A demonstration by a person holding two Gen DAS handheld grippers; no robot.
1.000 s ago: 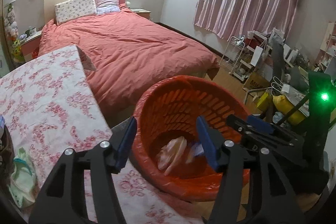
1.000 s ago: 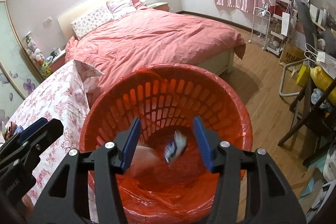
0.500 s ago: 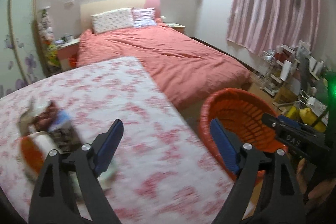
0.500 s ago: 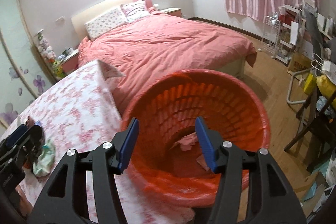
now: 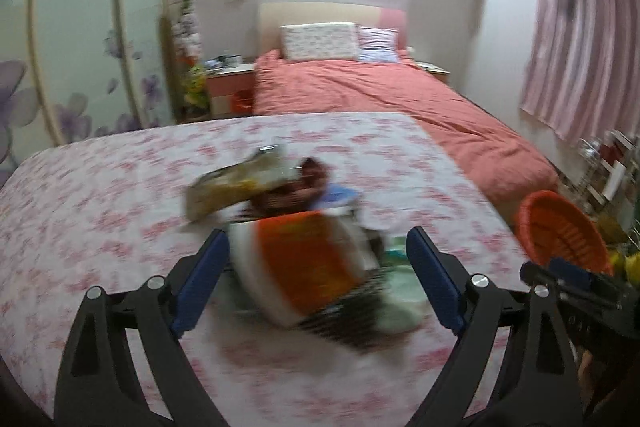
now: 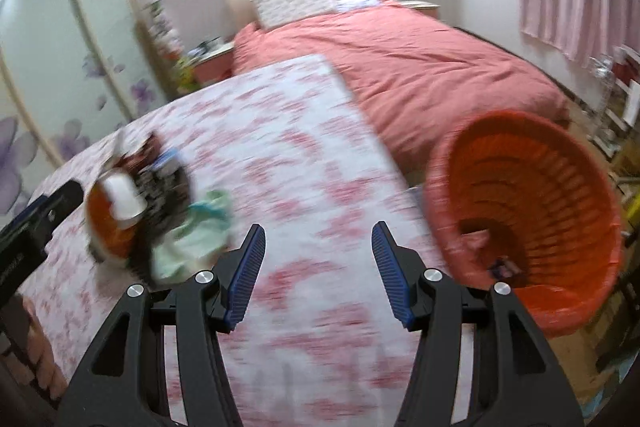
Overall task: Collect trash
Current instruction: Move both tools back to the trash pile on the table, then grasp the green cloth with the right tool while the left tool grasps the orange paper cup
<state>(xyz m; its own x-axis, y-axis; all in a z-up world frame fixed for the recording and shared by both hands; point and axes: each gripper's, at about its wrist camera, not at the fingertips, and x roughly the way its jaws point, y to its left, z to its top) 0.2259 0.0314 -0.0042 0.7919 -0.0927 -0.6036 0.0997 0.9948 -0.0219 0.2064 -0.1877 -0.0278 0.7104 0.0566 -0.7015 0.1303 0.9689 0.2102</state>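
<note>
1. Left gripper [image 5: 314, 281], left wrist view: jaws wide and opening, nothing clamped. Pile of trash [image 5: 304, 247] on the table [image 5: 100, 195] sits right ahead; the orange-and-white wrapper [image 5: 304, 263] lies between the fingers, pads not pressing on it. Frame blurred, so contact with the left pad cannot be ruled out.
2. Same view: a tan packet [image 5: 232, 189] and dark scraps lie beyond the wrapper; a pale green piece [image 5: 400, 291] sits just inside the right finger. Bin [image 5: 560, 231] well off to the right, beside the table.
3. Step, as I judge it: reach for the next item. Next move calls for settling over the wrapper, then closing on it alone, not the whole heap.
4. Right gripper [image 6: 318, 273], right wrist view: jaws part-open, empty, over bare cloth.
5. Same view: trash well to the left, near the left gripper; bin near on the right, a few scraps in its bottom.
</note>
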